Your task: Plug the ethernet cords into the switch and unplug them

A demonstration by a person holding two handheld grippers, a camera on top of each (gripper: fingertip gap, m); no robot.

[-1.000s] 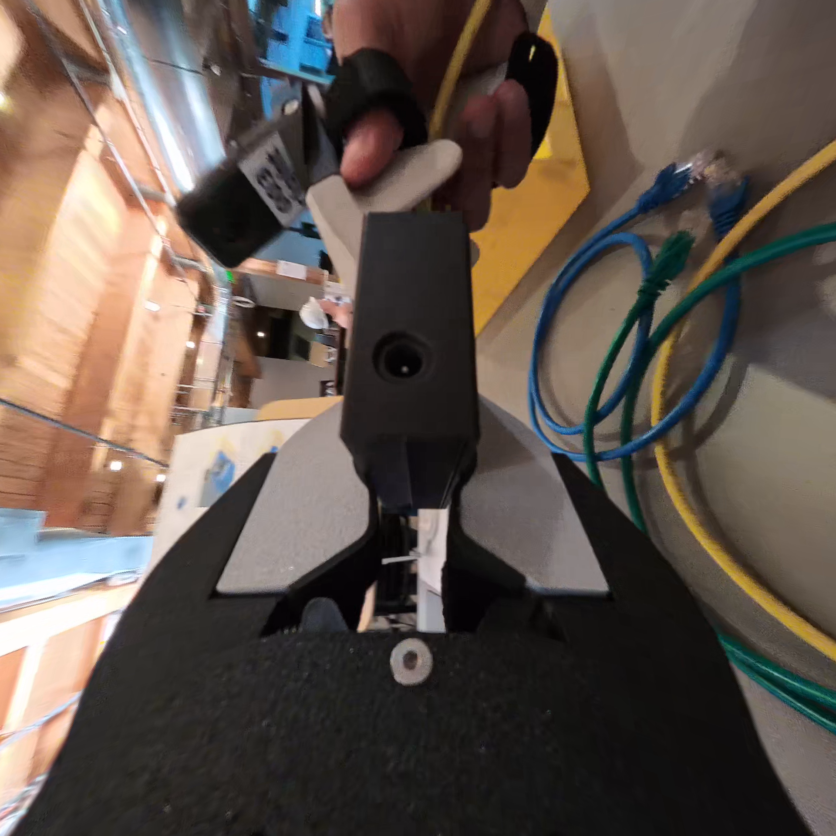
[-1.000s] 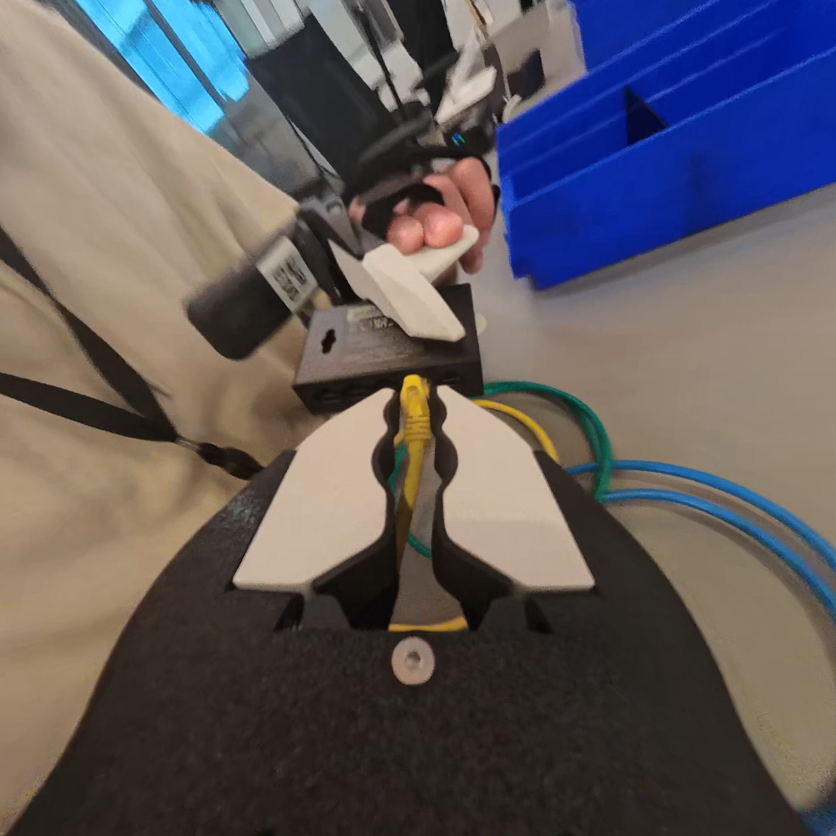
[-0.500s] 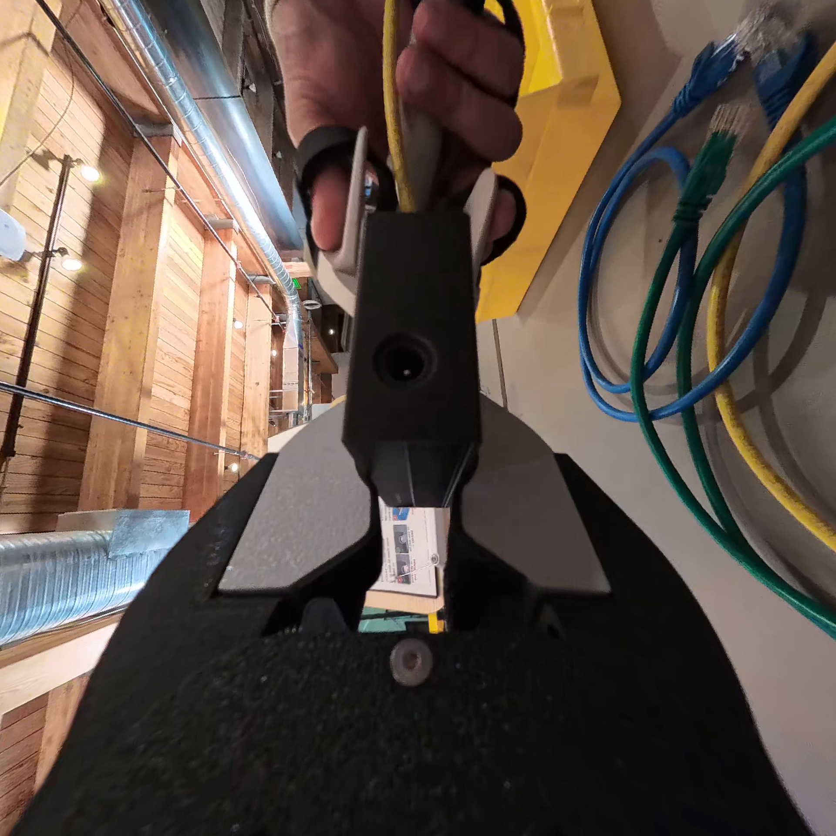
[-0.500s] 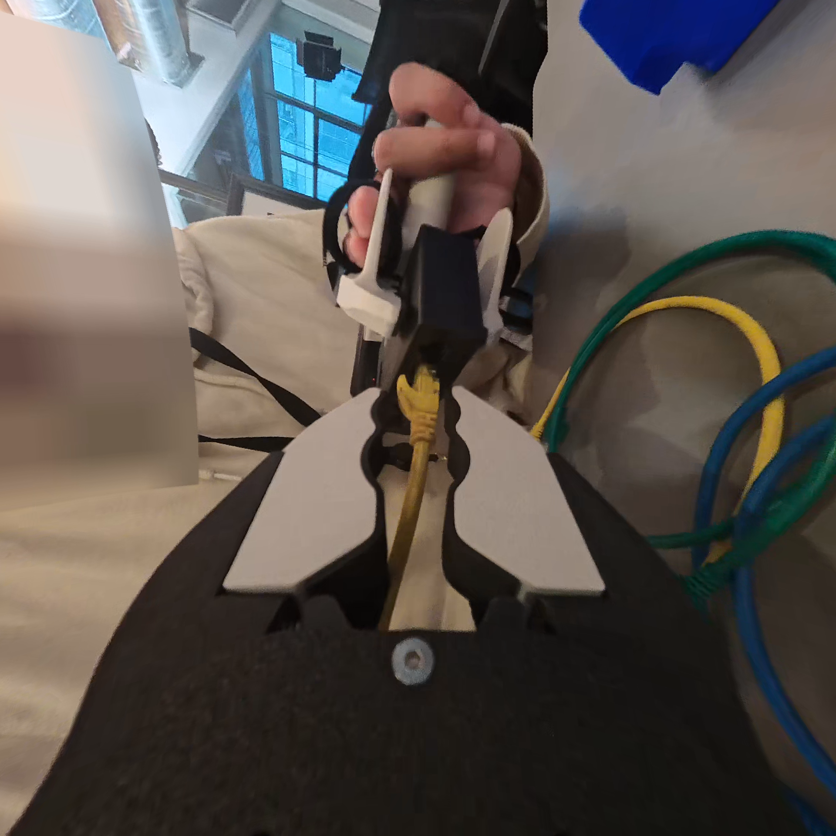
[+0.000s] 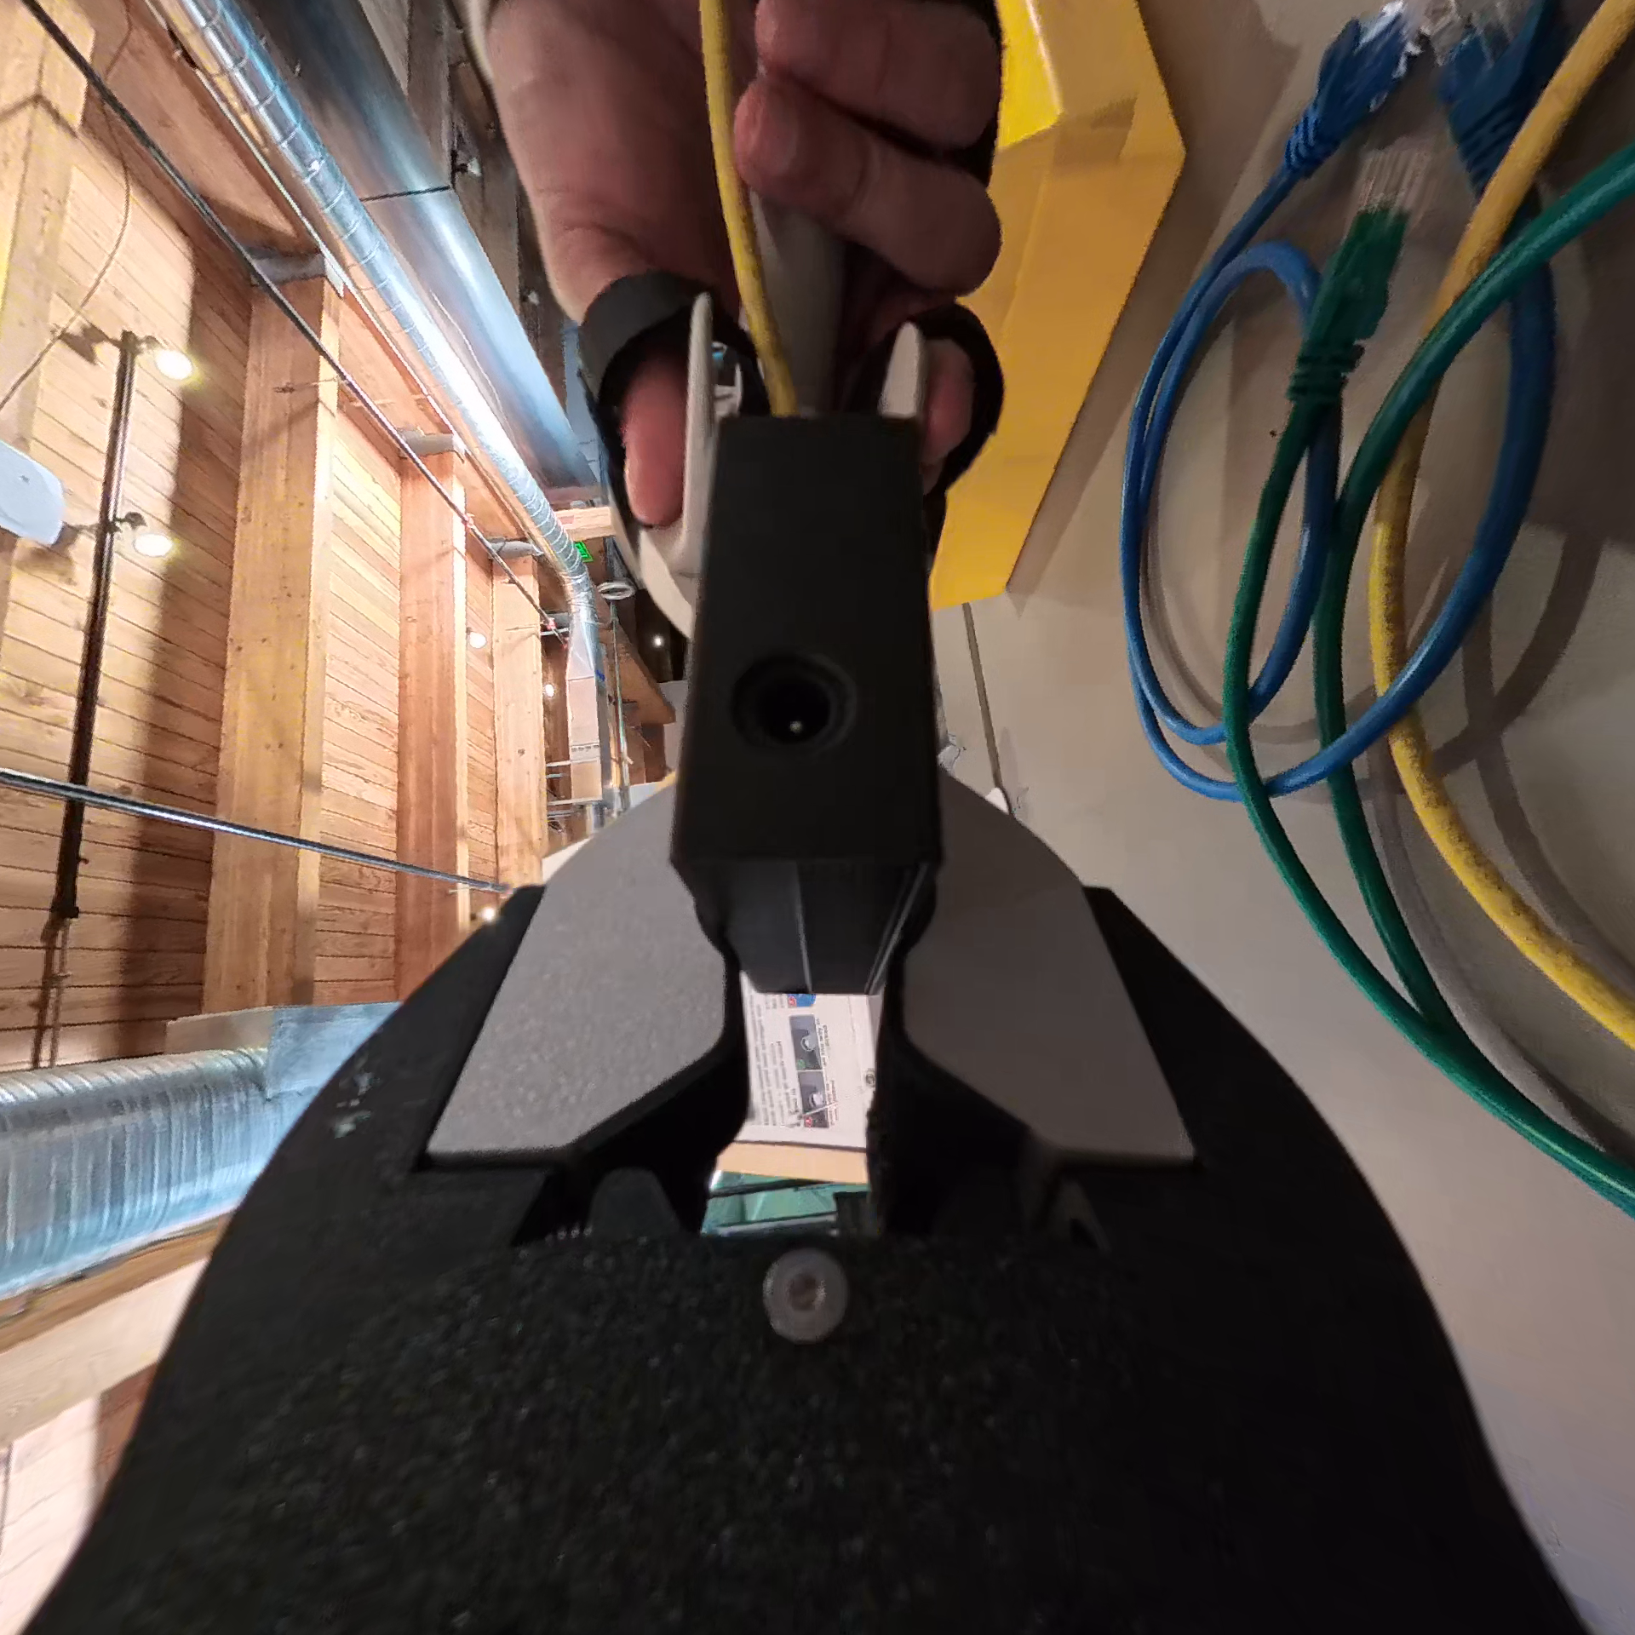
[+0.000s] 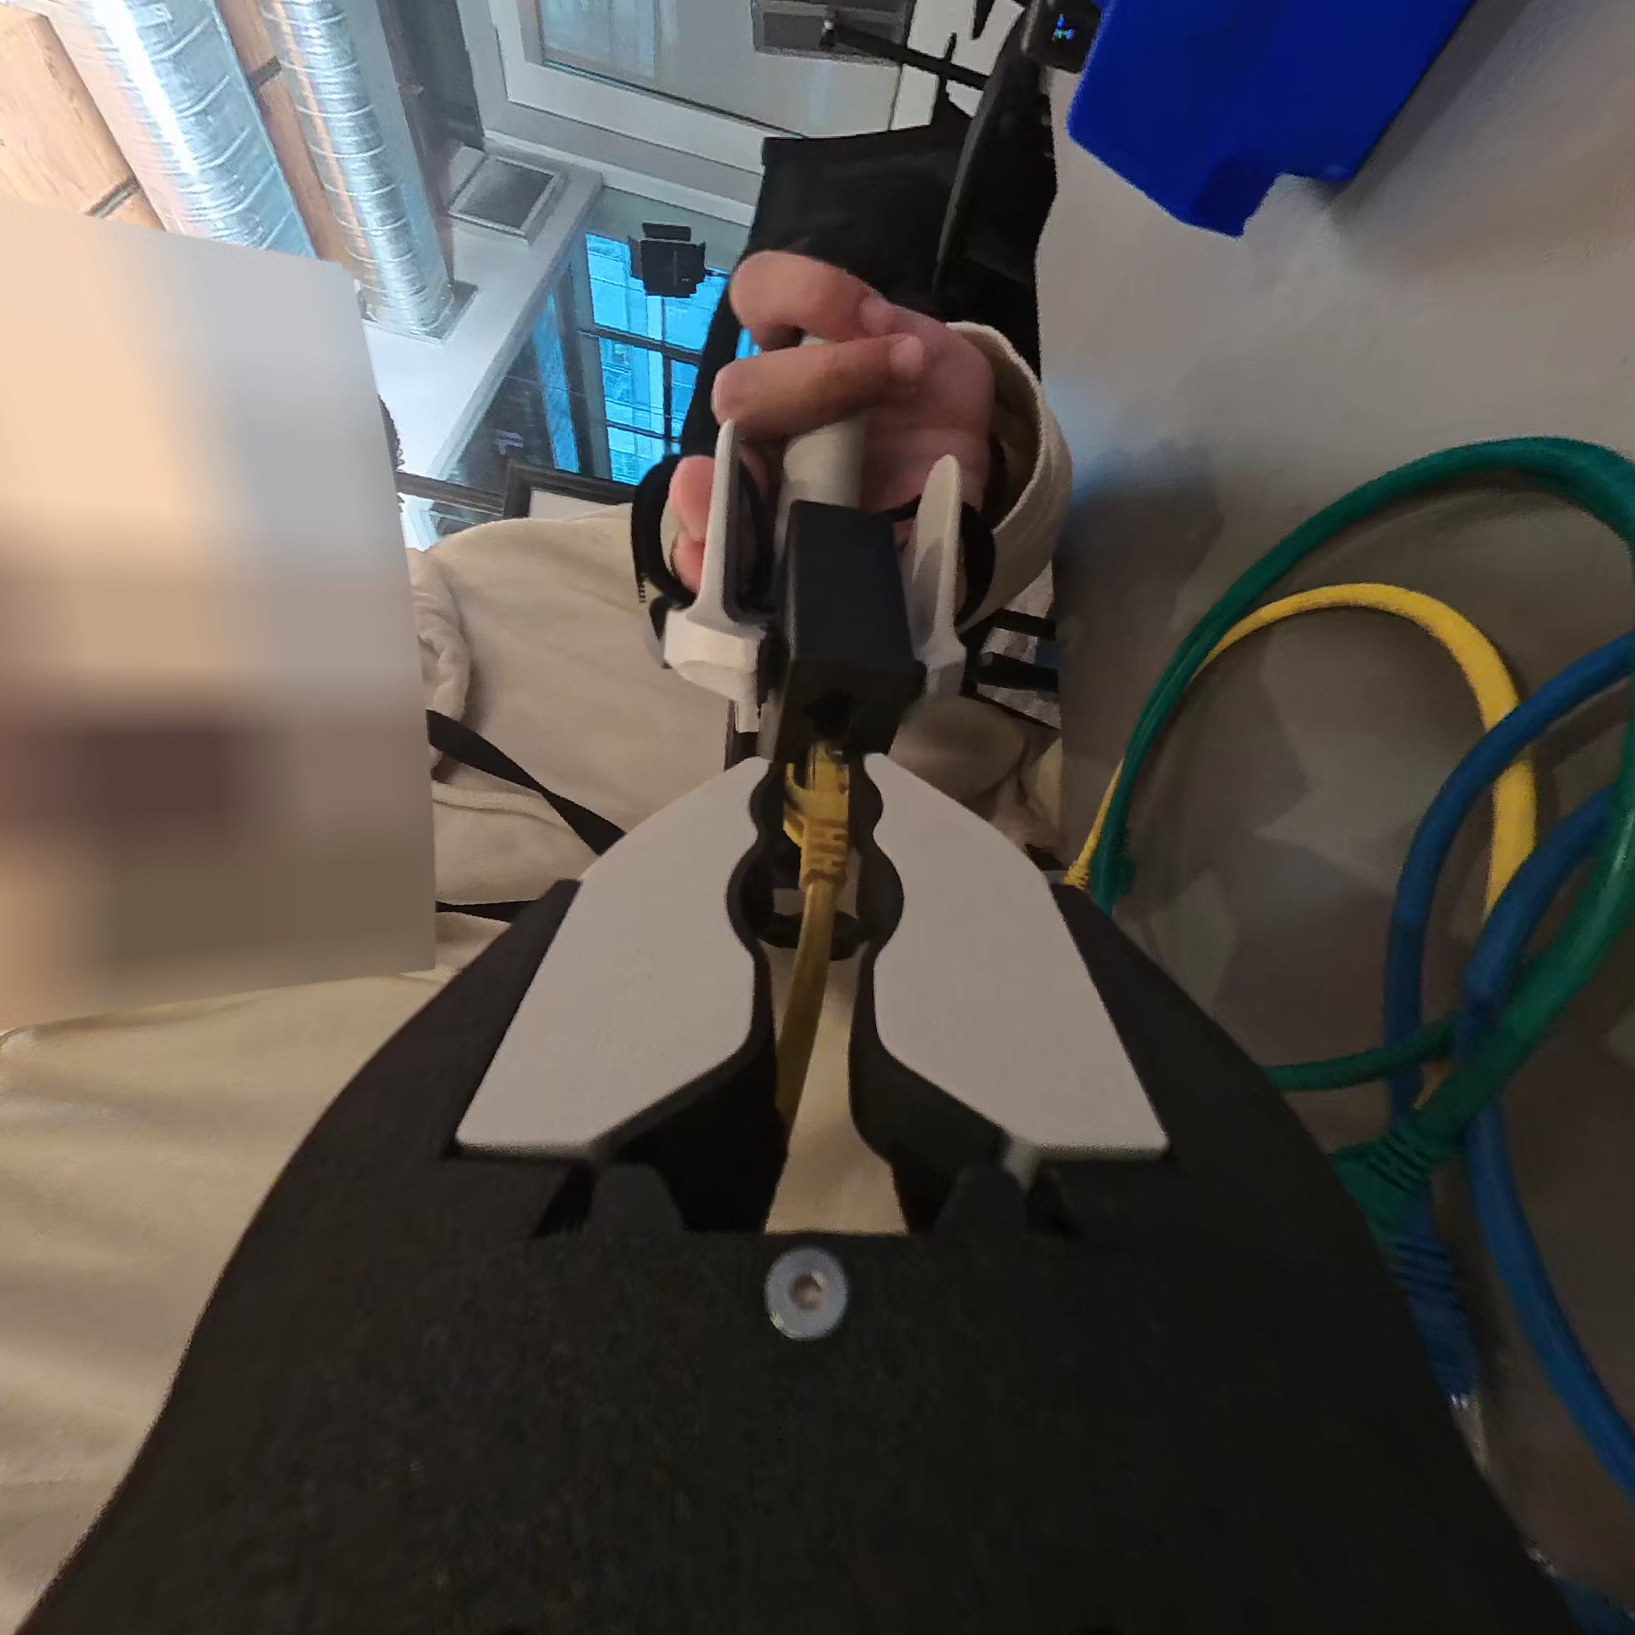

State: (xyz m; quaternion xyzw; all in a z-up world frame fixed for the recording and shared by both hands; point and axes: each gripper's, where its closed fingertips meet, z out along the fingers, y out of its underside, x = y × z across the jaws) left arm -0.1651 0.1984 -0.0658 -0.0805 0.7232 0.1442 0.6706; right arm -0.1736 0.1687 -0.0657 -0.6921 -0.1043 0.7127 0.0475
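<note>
Centre of both views: the black switch [image 5: 805, 708] is clamped in the left hand-held gripper [image 5: 809, 964]; the right hand-held gripper [image 6: 818, 796] is clamped on the yellow cord [image 6: 818, 849] at a port. A blue bin [image 6: 1274, 97], upper right, is cut off, contents hidden. Blue cords [image 5: 1239, 531] and green cords [image 5: 1309, 619] lie loose on the surface [image 5: 1548, 619].

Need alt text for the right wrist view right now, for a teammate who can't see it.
The right gripper is shut on the yellow ethernet cord, its plug at a port of the black switch held by the left gripper. Green, yellow and blue cords loop on the grey table at right.
</note>
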